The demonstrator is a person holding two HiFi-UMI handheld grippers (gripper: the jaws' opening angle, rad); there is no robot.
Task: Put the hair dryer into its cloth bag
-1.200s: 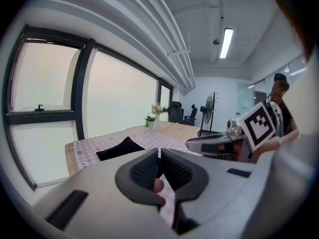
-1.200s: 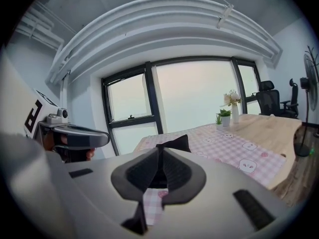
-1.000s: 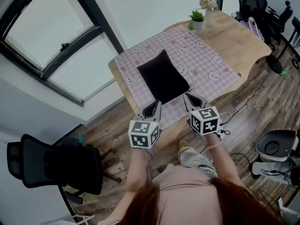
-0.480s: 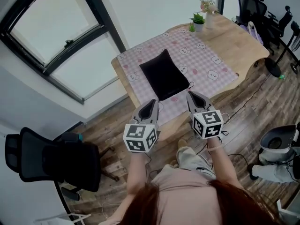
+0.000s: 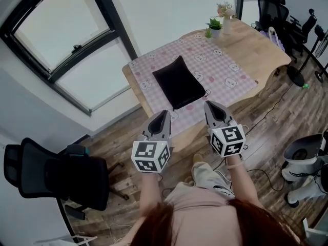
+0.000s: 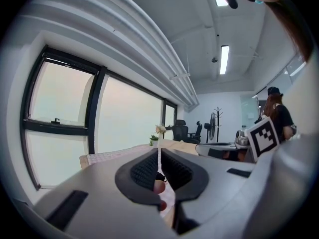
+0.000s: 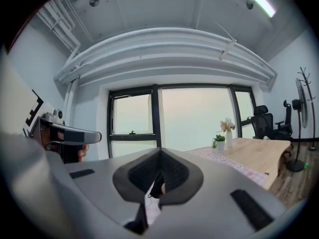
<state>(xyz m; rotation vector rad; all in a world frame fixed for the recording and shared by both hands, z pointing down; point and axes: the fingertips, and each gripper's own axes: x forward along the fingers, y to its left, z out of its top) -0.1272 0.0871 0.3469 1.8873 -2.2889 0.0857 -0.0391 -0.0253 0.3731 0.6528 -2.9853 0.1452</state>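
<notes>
Two grey claws are held side by side in front of the person, the left claw [image 5: 163, 114] and the right claw [image 5: 211, 105], both above the near edge of the pale wooden surface [image 5: 259, 47] and pointing across it. In the left gripper view the left claw [image 6: 158, 159] has its ribbed dark pads pressed together with nothing between them, and the right gripper view shows the right claw [image 7: 159, 157] shut and empty in the same way. Each carries a white cube with black square markers at its rear, the left cube [image 5: 150, 156] and the right cube [image 5: 227, 140]. Ahead of both claws, and apart from them, the black cloth bag [image 5: 179, 82] lies flat on a pink checked tablecloth with small cartoon faces [image 5: 228, 70], nearer the cloth's left side, with a thin cord at its near right corner. Whether the hair dryer is inside the bag cannot be told. At the far end of the surface stand a small green potted plant [image 5: 215, 23] and, just beside it, a slim white vase of pale flowers [image 5: 226, 14]. A black office chair [image 5: 56, 170] stands on the wood-plank floor [image 5: 271, 122] to the left, below a dark-framed window [image 5: 56, 45].
</notes>
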